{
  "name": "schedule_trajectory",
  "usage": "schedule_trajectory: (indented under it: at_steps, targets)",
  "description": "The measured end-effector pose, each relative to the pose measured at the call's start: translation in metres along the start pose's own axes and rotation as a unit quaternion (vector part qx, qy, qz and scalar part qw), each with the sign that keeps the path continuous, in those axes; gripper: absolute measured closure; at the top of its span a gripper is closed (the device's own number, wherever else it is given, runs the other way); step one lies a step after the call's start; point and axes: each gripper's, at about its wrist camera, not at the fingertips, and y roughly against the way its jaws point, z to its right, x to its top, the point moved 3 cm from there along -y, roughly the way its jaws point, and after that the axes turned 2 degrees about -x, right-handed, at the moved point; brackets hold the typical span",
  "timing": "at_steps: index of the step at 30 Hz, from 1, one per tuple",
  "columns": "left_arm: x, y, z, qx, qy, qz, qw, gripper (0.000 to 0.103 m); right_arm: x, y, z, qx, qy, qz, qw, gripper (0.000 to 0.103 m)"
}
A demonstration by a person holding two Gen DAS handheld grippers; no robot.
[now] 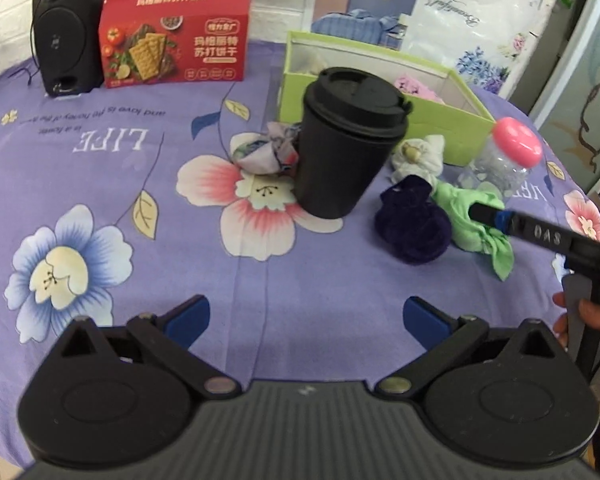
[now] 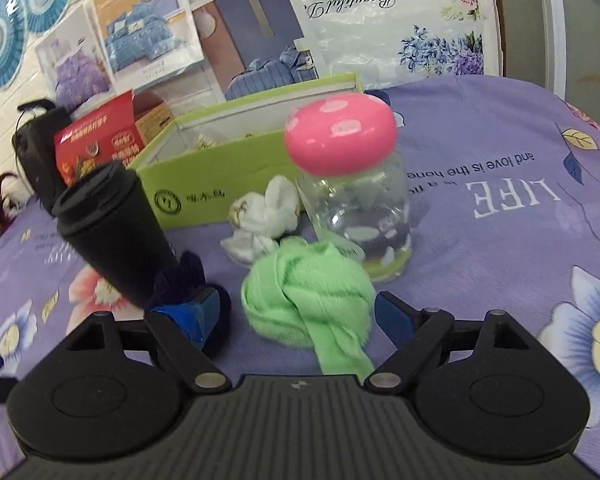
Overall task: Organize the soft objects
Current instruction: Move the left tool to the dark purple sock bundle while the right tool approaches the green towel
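Observation:
A green knotted cloth (image 2: 306,296) lies on the purple floral tablecloth between the open fingers of my right gripper (image 2: 296,314); it also shows in the left wrist view (image 1: 478,224) under the right gripper's finger (image 1: 488,214). A dark navy cloth ball (image 1: 414,226) lies beside it, touching the right gripper's left pad (image 2: 198,312). A white cloth bundle (image 2: 262,220) and a patterned cloth ball (image 1: 266,152) lie near the green box (image 1: 432,116), which holds a pink cloth (image 1: 418,88). My left gripper (image 1: 306,320) is open and empty above the tablecloth.
A black lidded cup (image 1: 346,140) stands mid-table. A clear jar with a pink lid (image 2: 350,184) stands right behind the green cloth. A red cracker box (image 1: 176,34) and a black speaker (image 1: 66,28) stand at the back. The table edge curves at right.

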Motion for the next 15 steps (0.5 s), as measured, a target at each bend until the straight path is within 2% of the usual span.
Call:
schedule_trajectory:
  at_steps: [3, 5, 9, 11, 15]
  targets:
    - [0.003, 0.0, -0.003, -0.004, 0.002, 0.005, 1.0, 0.001, 0.006, -0.014, -0.01, -0.025, -0.001, 0.003, 1.0, 0.032]
    - [0.004, 0.0, -0.004, -0.008, 0.005, 0.005, 0.9999, 0.001, 0.007, -0.026, -0.014, -0.057, 0.008, 0.001, 0.998, 0.032]
    - [0.004, -0.002, -0.006, -0.014, 0.008, 0.003, 0.9999, 0.001, 0.0, -0.045, -0.011, -0.095, 0.021, -0.025, 0.995, 0.031]
    - [0.004, -0.003, -0.007, -0.017, 0.008, 0.003, 0.9998, 0.001, -0.008, -0.047, 0.001, -0.106, 0.021, -0.042, 0.993, 0.031]
    - [0.005, -0.007, -0.003, -0.022, 0.002, -0.001, 0.9997, 0.001, -0.012, -0.022, 0.042, -0.116, -0.022, -0.022, 0.993, 0.031]
